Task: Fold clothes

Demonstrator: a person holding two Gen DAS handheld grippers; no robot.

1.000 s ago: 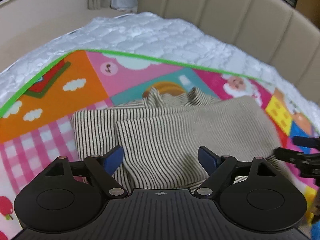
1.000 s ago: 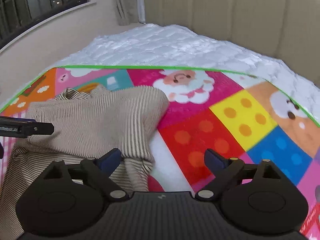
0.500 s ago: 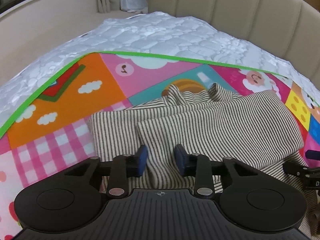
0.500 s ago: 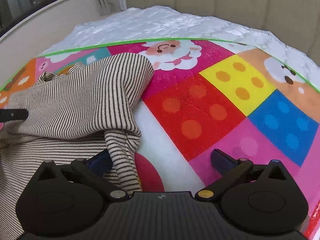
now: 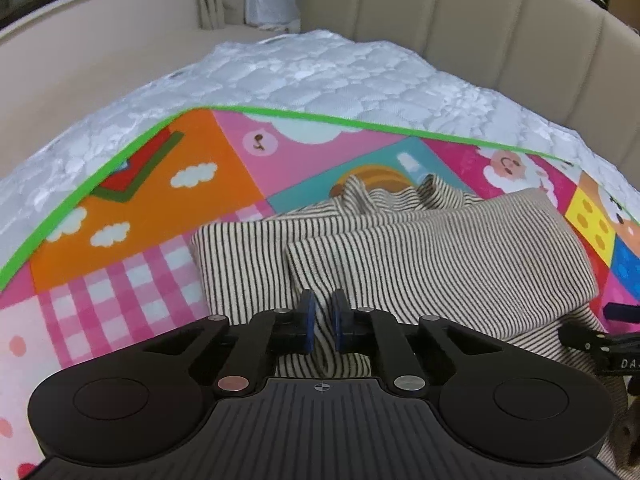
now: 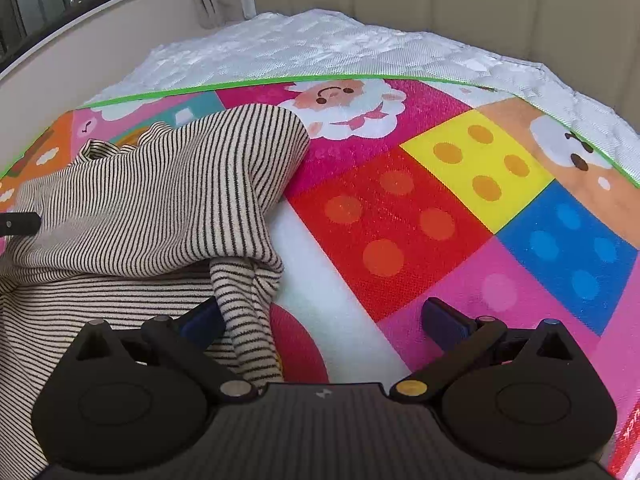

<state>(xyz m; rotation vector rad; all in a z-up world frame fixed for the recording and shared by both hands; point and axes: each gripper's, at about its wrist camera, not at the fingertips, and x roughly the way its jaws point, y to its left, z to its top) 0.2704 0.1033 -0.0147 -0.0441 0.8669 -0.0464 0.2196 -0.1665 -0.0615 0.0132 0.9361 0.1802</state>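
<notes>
Pinched on the near hem of the striped knit garment (image 5: 440,248) by the left gripper (image 5: 322,322), blue pads drawn narrow with a ridge of fabric caught between them; spread wide at the right gripper (image 6: 322,320), left blue pad tucked against a hanging fold of the same garment (image 6: 160,208), right pad over bare mat, nothing held.

Judged as mid-fold: one side secured, the other not yet gripped; calls next for the right jaws to close on the drooping edge just beside the left pad, level with the left grip, so both corners lift together; risk of catching only the top layer, since the cloth lies doubled there.

Soft ribbed knit, thin dark stripes on cream; already folded over itself, an upper panel lying across a lower one; bunched and wrinkled at the far end, likely the collar; limp, prone to sag and slide when raised.

Underneath, a play mat (image 6: 400,208) of bright printed patches, dots, checks and cartoon sheep, faintly woven sheen, green trim; beyond it a white quilted mattress (image 5: 320,76), puffy stitched surface; behind, a beige padded headboard (image 5: 460,20) with vertical channels.
</notes>
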